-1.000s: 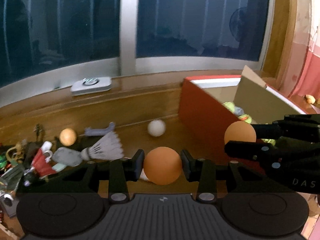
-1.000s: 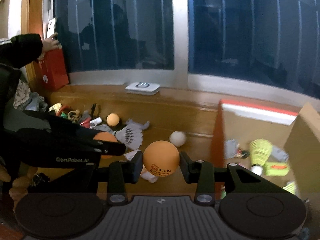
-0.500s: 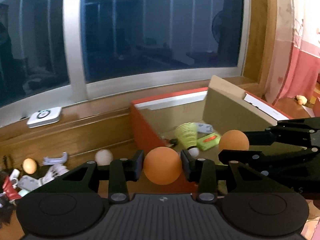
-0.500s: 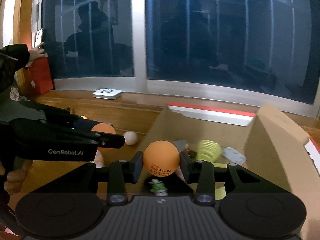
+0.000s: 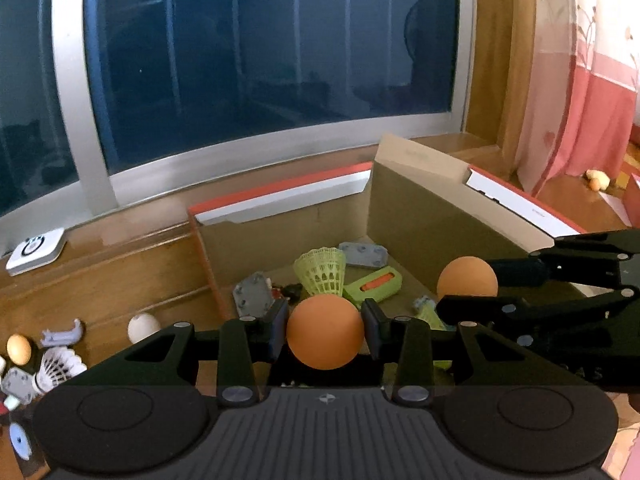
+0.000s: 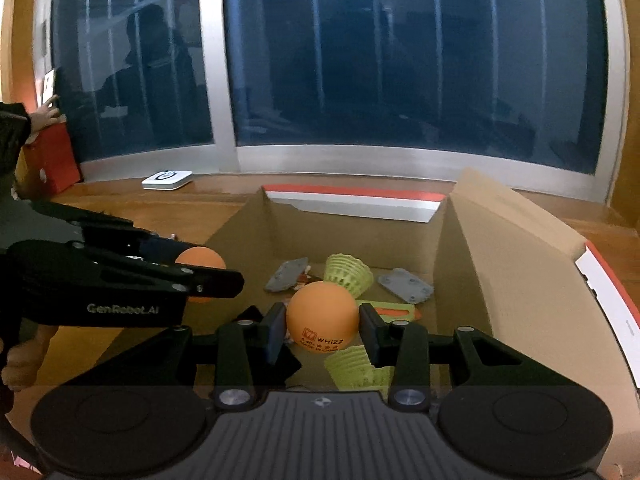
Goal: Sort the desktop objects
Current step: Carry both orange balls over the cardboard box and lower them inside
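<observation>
Both grippers had swung from the cluttered sill to above the open cardboard box (image 5: 420,208). Left gripper (image 5: 325,332) and right gripper (image 6: 322,322) each pinched an orange ball (image 5: 325,332). Sorting was at the drop step; next, spreading the fingers over the box.

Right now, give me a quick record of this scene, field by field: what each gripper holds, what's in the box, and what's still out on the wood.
left gripper: shut on plain orange ball
right gripper: shut on WHIZZ orange ball
position: both held over the open cardboard box
box contents: green shuttlecock, grey plates, green and orange tool
left on wood: white ball, small orange ball, white shuttlecock
</observation>
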Demonstrator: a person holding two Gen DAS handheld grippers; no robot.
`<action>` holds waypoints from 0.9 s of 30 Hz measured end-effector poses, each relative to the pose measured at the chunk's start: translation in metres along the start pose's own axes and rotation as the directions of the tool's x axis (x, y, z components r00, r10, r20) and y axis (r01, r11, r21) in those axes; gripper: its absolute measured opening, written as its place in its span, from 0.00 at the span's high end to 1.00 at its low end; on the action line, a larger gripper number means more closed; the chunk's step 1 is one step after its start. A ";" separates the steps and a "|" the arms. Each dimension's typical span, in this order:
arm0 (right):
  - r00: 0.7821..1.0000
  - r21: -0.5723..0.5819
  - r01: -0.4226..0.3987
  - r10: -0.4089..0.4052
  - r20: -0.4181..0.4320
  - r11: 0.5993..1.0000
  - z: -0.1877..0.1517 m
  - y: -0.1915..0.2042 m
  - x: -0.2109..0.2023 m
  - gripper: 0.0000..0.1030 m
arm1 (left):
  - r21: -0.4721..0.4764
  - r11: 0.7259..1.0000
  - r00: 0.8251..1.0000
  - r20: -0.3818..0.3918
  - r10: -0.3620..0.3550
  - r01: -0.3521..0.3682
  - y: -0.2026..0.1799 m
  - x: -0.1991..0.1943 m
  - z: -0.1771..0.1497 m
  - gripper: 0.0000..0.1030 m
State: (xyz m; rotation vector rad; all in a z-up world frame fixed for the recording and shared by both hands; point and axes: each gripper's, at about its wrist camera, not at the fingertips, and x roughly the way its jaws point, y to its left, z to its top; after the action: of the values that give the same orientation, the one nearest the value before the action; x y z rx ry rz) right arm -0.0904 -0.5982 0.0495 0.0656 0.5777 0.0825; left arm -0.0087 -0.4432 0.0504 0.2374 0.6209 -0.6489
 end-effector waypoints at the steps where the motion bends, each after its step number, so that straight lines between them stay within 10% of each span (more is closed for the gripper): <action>1: 1.000 0.004 0.001 -0.001 -0.004 1.000 0.001 -0.002 0.003 0.59 | -0.002 1.000 1.000 -0.003 -0.005 0.005 -0.001 0.005 0.002 0.61; 27: 0.978 0.090 0.121 -0.103 -0.183 0.989 0.009 -0.034 0.062 0.59 | -0.008 0.995 0.989 -0.107 -0.099 0.099 -0.006 0.066 0.019 0.61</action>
State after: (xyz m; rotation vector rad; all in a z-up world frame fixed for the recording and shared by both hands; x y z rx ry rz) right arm -0.0316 -0.6268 0.0209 0.1247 0.7633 -0.0516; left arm 0.0378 -0.4880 0.0257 0.2412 0.7399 -0.7342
